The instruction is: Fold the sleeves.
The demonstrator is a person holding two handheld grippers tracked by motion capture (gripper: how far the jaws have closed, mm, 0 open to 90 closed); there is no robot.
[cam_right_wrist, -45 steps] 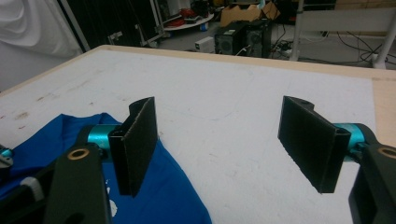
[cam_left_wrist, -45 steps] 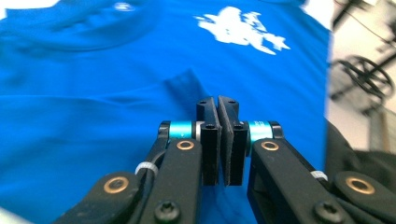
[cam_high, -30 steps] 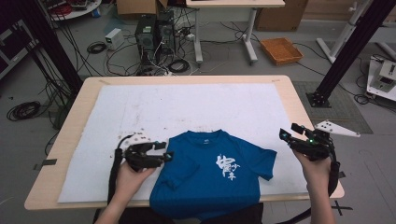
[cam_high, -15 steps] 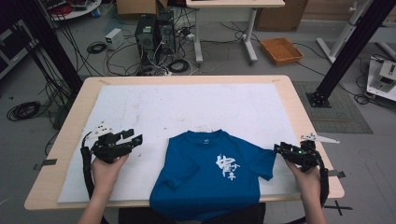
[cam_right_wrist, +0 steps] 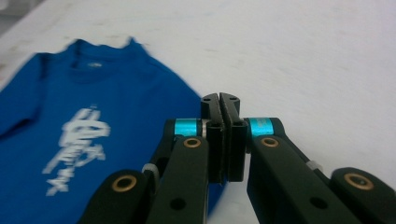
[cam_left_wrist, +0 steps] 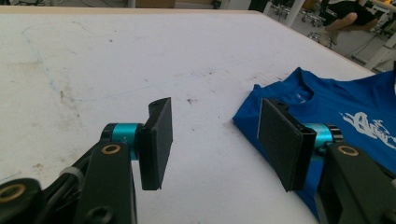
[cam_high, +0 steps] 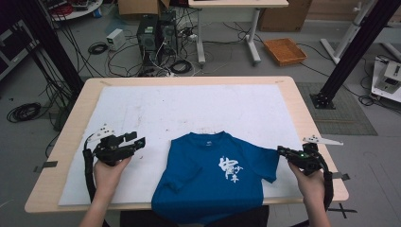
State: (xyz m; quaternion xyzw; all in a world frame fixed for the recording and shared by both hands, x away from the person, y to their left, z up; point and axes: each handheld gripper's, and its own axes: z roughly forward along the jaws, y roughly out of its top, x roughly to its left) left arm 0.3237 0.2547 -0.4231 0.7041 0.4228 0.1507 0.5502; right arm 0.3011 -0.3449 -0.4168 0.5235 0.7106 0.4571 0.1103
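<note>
Matt blue cloth T-shirt lies on a scuffed white sheet over pale wood table.

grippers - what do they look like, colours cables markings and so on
Both the left gripper and the right gripper are black, with flat rectangular jaws on teal collars and brass-coloured pivot pins. Each carries a grey three-cornered plate on top and trails a black cable. The forearms show no sleeves.

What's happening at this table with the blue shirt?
A person at the table holds a two-jaw gripper in each hand, with a blue T-shirt lying front up between them, its hem hanging over the near edge. The right gripper, at the shirt's sleeve, has just been closing; whether cloth is pinched is unclear. The left gripper is open, empty, over the white mat beside the shirt.
</note>
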